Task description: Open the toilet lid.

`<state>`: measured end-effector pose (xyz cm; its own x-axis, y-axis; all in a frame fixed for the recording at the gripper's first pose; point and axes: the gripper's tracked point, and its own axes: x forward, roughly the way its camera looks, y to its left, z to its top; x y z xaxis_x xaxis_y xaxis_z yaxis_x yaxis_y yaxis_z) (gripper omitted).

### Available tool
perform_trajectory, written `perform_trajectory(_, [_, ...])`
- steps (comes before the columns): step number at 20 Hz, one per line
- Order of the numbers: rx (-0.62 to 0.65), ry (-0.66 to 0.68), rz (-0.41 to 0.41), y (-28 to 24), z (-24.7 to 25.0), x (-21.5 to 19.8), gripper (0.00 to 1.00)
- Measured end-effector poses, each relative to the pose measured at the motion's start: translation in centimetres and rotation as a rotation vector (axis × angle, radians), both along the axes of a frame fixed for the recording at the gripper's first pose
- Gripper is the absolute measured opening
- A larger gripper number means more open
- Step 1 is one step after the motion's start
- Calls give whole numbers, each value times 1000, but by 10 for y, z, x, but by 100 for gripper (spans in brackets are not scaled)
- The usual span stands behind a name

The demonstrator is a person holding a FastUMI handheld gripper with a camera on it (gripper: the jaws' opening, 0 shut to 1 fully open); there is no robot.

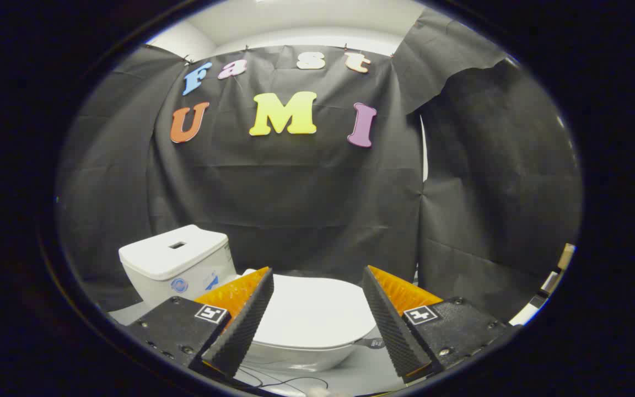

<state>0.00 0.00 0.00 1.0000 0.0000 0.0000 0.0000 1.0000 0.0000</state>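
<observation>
The glossy white oval plastic toilet lid [313, 312] lies flat, closed over the bowl, beside the tank.

The toilet lid [312, 311] looks smooth, glossy plastic; the tank [177, 262] seems glazed ceramic; the wall [295, 193] is matt creased cloth.

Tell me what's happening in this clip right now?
A person holds a handheld gripper above a white toilet in a black-draped booth. Its fingers are spread open with nothing between them, and the closed toilet lid lies just ahead and below. The tank stands beyond the left finger. The lid is not yet touched.
</observation>
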Motion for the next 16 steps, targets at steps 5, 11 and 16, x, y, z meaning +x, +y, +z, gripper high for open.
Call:
perform_trajectory(5, [-8, -7, 13, 5, 2, -1, 100])
perform_trajectory(11, [-5, 3, 27, 7, 0, 2, 100])
perform_trajectory(16, [2, 0, 29, 2, 0, 12, 100])
